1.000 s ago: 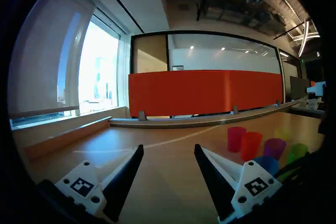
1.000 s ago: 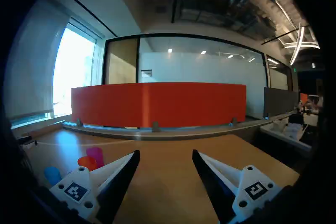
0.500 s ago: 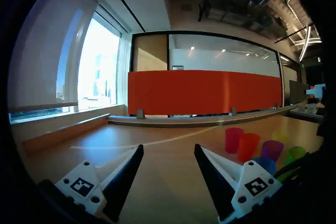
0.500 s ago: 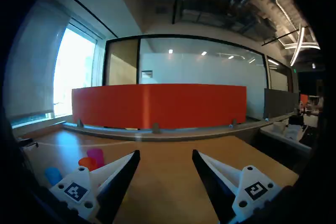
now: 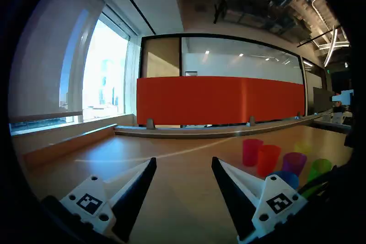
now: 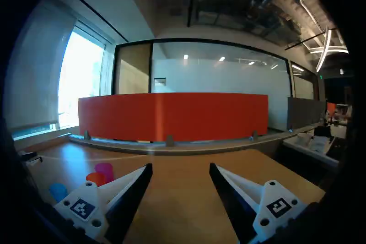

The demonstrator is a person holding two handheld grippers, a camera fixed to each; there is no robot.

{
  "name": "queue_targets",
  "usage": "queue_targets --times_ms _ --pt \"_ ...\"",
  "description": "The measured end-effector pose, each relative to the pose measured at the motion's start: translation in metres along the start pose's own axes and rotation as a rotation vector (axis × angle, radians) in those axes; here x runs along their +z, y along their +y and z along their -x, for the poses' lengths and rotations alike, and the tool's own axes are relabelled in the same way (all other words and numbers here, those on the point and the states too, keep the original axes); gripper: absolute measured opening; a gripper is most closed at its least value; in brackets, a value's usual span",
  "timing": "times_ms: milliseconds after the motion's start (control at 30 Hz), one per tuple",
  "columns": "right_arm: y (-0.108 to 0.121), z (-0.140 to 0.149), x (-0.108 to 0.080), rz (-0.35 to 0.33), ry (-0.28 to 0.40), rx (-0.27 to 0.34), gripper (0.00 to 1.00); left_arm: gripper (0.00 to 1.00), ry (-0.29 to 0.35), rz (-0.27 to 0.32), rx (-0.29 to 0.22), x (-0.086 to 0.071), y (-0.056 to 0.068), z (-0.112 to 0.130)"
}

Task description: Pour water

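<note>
Cups stand upright on the tabletop, right of the left gripper and left of the right gripper. Both pairs of fingers are spread apart and empty; the left pair seems nearer.

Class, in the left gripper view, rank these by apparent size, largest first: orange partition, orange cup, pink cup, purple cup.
1. orange partition
2. orange cup and pink cup, too alike to rank
3. purple cup last, though its base is hidden
</note>
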State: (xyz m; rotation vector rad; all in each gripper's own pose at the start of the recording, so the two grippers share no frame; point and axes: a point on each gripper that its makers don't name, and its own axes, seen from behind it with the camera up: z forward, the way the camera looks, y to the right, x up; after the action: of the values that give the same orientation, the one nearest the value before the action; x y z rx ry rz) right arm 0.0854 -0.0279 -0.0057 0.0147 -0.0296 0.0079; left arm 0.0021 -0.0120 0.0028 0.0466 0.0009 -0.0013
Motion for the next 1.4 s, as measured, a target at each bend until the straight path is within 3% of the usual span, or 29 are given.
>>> queue_targets --times_ms 500,1000,1400 --pt "0.001 0.001 0.0 -0.003 0.003 0.001 0.96 0.89 -0.001 0.003 0.001 -0.001 0.0 0.001" --pt "0.007 -0.007 -0.009 -0.022 0.058 -0.023 0.97 0.89 -0.001 0.002 0.0 -0.001 0.0 0.001" --pt "-0.001 0.014 -0.005 -0.021 0.098 -0.038 0.98 0.89 -0.001 0.002 0.001 0.0 0.001 0.002"
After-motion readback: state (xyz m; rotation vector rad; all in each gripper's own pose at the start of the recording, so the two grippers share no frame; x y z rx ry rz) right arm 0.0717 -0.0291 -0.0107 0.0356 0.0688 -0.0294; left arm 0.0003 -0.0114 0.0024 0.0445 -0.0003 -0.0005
